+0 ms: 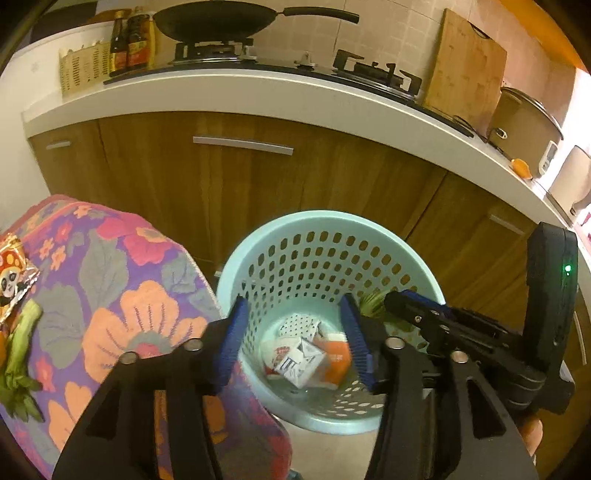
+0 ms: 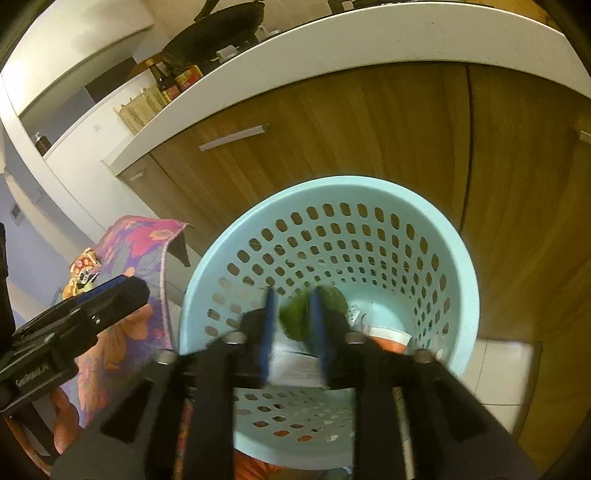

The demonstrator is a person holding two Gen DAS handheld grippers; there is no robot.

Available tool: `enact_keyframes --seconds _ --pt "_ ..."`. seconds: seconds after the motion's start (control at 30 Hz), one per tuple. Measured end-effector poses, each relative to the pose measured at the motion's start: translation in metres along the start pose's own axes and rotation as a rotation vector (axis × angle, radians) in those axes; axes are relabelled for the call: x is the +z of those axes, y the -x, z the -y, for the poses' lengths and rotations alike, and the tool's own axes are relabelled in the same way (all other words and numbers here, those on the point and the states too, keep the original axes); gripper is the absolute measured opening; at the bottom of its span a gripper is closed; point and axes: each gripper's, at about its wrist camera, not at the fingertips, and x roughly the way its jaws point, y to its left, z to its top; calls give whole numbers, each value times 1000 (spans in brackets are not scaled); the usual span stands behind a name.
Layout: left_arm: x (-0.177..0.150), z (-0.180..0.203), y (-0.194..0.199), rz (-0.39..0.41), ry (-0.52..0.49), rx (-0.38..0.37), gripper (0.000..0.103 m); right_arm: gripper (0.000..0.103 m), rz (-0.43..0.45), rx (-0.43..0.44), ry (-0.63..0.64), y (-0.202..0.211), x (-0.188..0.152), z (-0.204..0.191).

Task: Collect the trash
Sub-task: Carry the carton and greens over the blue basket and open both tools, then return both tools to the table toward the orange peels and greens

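Both grippers, left [image 1: 293,339] and right [image 2: 293,325], fingers parted, empty, over the basket rim [image 1: 325,218].

wok [image 1: 218,20], 2 sauce bottles [image 1: 131,40], cutting board [image 1: 463,70]

Both wrist cameras look steeply down along their own fingers from close above the pale blue perforated basket [image 1: 328,236], facing the wooden cabinet doors [image 1: 229,177] and white counter edge [image 1: 221,96]. The left view sits further left, above the floral cloth [image 1: 122,295]; both views share basket, cloth and cabinets.
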Motion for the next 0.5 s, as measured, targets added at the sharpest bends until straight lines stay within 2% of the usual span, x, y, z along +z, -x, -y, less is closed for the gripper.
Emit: enact_keyframes --seconds 0.07,0.5 --pt "-1 -2 2 2 6 -3 52 46 19 -11 7 4 0 -2" --pt "-8 -20 45 82 46 -16 54 46 73 34 66 28 3 -36"
